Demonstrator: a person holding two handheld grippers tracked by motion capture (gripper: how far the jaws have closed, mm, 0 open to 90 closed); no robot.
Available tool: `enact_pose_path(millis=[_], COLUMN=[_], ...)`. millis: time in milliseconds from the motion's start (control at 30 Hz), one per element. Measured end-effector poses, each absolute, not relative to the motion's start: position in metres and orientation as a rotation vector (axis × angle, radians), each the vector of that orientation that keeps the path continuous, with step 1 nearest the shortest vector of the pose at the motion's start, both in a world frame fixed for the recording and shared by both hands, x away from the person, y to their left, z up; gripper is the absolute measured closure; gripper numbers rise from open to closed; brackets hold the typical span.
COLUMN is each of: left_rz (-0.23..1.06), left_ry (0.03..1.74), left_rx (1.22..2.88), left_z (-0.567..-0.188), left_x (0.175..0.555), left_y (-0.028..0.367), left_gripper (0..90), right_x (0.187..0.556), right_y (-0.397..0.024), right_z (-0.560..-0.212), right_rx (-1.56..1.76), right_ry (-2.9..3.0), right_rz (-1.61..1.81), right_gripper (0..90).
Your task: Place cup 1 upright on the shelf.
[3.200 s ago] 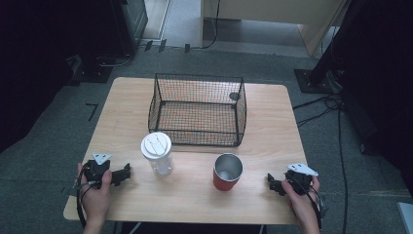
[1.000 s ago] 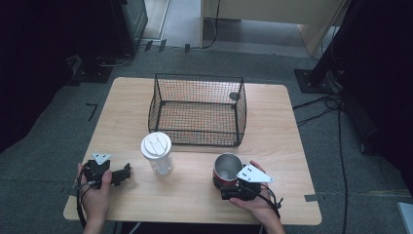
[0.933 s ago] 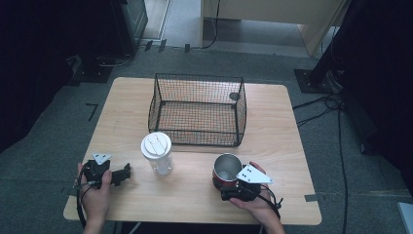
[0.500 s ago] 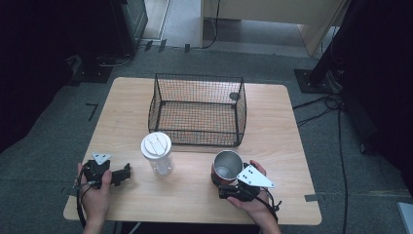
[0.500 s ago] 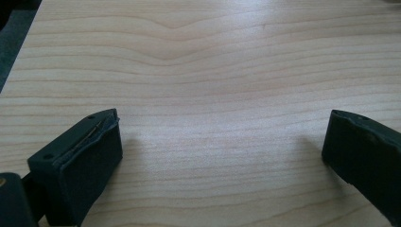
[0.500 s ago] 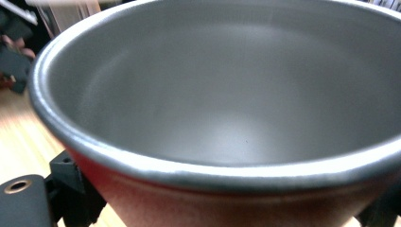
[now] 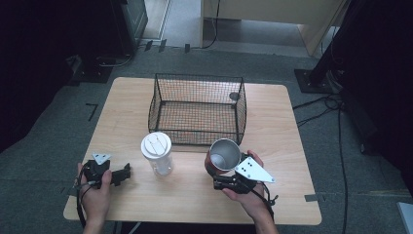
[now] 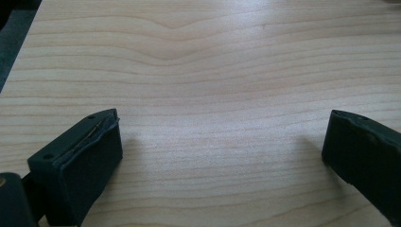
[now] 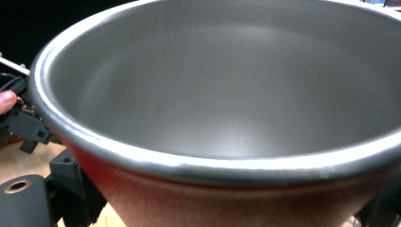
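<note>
Right claw [image 7: 225, 181] is clamped on the red metal cup with the steel-grey inside [image 7: 224, 155], low on its body. Cup is tilted, with its mouth turned up toward the high camera, and sits at the front-right of the light wooden worktop [image 7: 282, 126], just in front of the black wire basket [image 7: 197, 108]. In the right gripper view the cup's rim and interior [image 9: 227, 90] sit right up against the lens, red wall below.

Left claw [image 7: 125, 172] rests at the worktop's front-left, jaws spread wide with nothing between them; bare wood in the gap in the left gripper view. Clear plastic cup with white lid [image 7: 157, 152] stands upright between the two claws, apart from both.
</note>
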State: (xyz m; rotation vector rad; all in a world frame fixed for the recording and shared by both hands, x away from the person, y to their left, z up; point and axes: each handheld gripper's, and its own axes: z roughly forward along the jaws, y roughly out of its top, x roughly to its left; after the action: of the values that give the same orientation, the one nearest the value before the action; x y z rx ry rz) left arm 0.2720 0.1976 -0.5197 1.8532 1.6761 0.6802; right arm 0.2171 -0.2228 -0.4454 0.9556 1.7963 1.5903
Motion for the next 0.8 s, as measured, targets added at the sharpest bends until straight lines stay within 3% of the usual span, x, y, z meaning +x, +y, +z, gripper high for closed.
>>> enact_pose_path(millis=[800], left_rz=[0.679], left_ry=[1.677], left_rx=[1.851], left_z=[-0.520], left_x=[0.272], left_y=[0.198], left_gripper=[0.0], right_x=[0.254], right_y=[-0.208], right_z=[-0.402], right_rx=[0.937], right_ry=[1.706], right_rz=[1.615], right_gripper=[7.5])
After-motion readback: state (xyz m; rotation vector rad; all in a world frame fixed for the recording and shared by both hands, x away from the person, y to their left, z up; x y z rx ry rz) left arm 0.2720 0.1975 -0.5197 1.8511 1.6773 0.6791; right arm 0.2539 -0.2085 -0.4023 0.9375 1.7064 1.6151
